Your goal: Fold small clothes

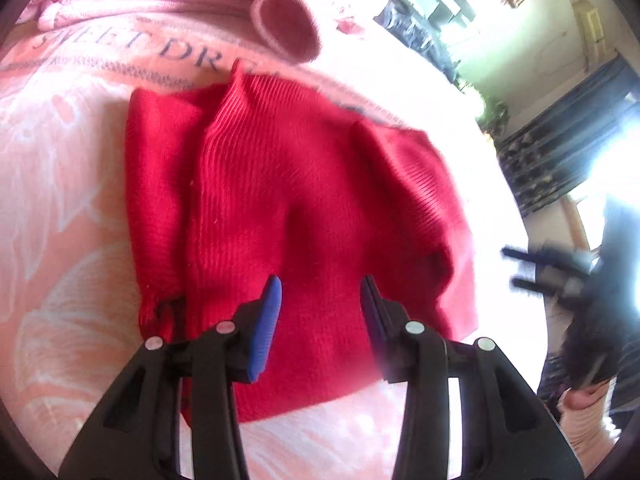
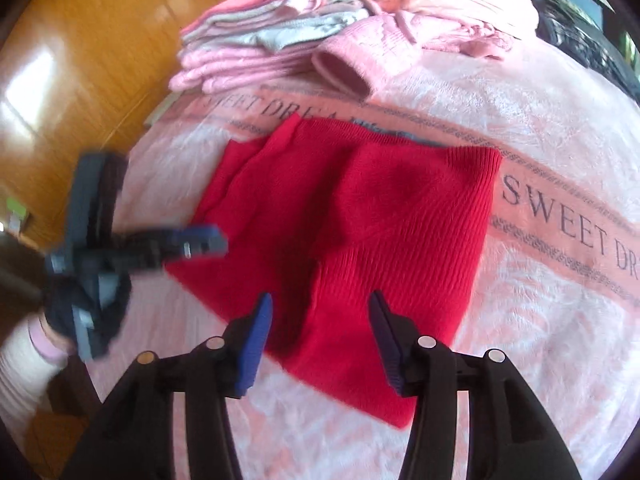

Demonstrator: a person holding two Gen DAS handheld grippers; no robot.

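A red ribbed knit garment [image 1: 280, 208] lies folded and fairly flat on a pink blanket [image 1: 60, 200]. My left gripper [image 1: 320, 284] hovers open over its near edge with nothing between the blue pads. The right wrist view shows the same red garment [image 2: 352, 220], with my right gripper [image 2: 320, 300] open above its near corner, also holding nothing. The left gripper [image 2: 204, 242] appears blurred at the garment's left edge. The right gripper [image 1: 520, 268] shows blurred off the garment's right side, fingers apart.
A pile of folded pink and grey clothes [image 2: 256, 52] sits at the blanket's far side, with a pink ribbed cuff [image 2: 340, 66] beside it. The blanket [image 2: 560, 140] reads "SWEET DREAMS". Wooden floor [image 2: 80, 40] lies beyond the left edge. A sleeved hand [image 2: 24, 360] holds the left gripper.
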